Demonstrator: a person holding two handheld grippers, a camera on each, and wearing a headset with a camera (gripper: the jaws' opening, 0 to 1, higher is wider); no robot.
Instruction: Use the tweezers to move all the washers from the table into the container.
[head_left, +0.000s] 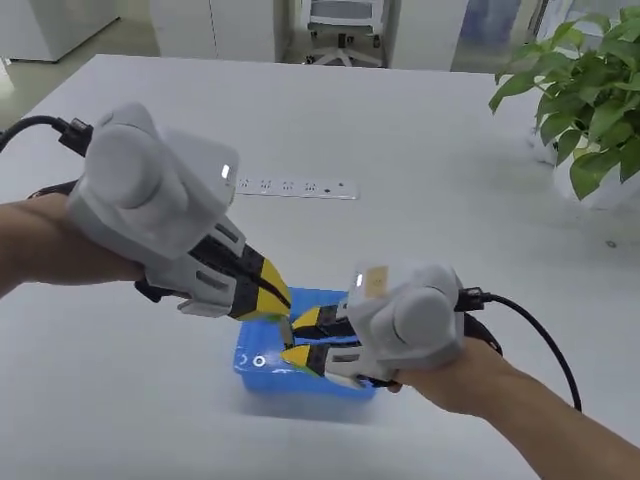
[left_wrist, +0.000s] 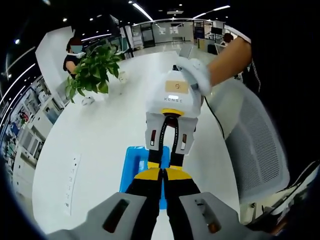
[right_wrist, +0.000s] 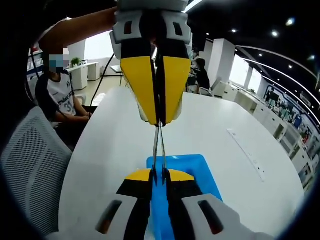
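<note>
Over the blue container (head_left: 300, 386) both grippers meet nose to nose. The left gripper (head_left: 278, 298) reaches in from the left and the right gripper (head_left: 296, 338) from the lower right. In the right gripper view, thin metal tweezers (right_wrist: 159, 150) run between the two grippers. The left gripper (right_wrist: 159, 120) is shut on their far end, and the right gripper (right_wrist: 160, 176) is shut on their near end above the container (right_wrist: 197, 170). A small washer (head_left: 259, 361) lies inside the container. In the left gripper view its yellow jaws (left_wrist: 162, 173) face the right gripper (left_wrist: 165, 152), with the container (left_wrist: 131, 167) below.
A white power strip (head_left: 300, 188) lies on the table beyond the container. A potted plant (head_left: 590, 110) stands at the right edge. A mesh office chair (left_wrist: 255, 145) stands beside the table, and a person (right_wrist: 62, 100) sits at its side.
</note>
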